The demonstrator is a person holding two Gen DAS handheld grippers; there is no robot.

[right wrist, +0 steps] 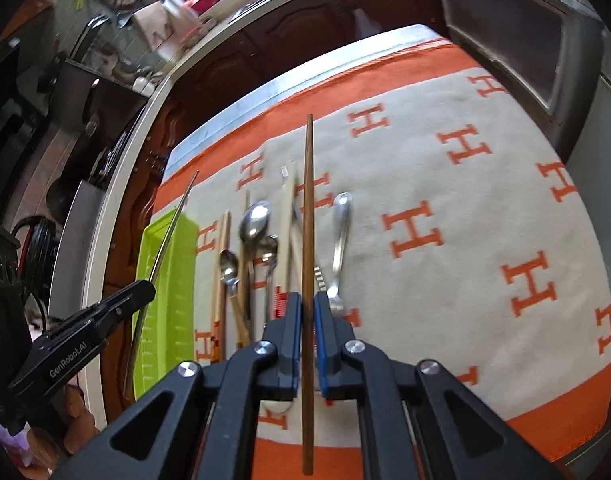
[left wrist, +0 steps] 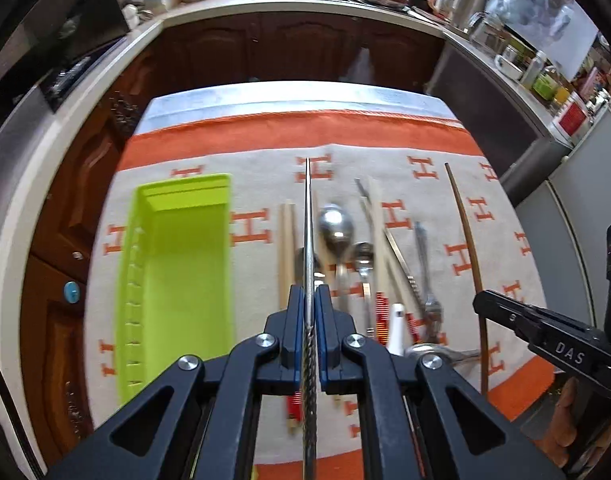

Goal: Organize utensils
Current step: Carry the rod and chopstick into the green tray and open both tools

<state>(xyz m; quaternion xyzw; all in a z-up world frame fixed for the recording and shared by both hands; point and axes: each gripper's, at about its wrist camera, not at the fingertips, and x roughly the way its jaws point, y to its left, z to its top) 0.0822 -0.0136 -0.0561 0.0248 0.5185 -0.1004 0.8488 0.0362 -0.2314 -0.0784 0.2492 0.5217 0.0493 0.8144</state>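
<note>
My left gripper (left wrist: 308, 294) is shut on a metal chopstick (left wrist: 308, 216), held above the cloth and pointing away from me. In the right wrist view that same metal chopstick (right wrist: 173, 228) hangs over the lime-green tray (right wrist: 167, 300), pinched by the left gripper (right wrist: 145, 286). My right gripper (right wrist: 308, 300) is shut on a brown wooden chopstick (right wrist: 308, 200), also lifted. The left wrist view shows this brown chopstick (left wrist: 467, 240) at the right with the right gripper (left wrist: 481, 300) on it. Spoons (left wrist: 336, 226), a fork (left wrist: 425, 264) and pale chopsticks (left wrist: 285, 248) lie on the cloth between. The green tray (left wrist: 177, 280) looks empty.
An orange and beige cloth (right wrist: 445, 208) with H letters covers the table. Dark wooden cabinets (left wrist: 297, 48) and a countertop with kitchenware ring the table. A hand (left wrist: 577, 424) shows at the lower right of the left wrist view.
</note>
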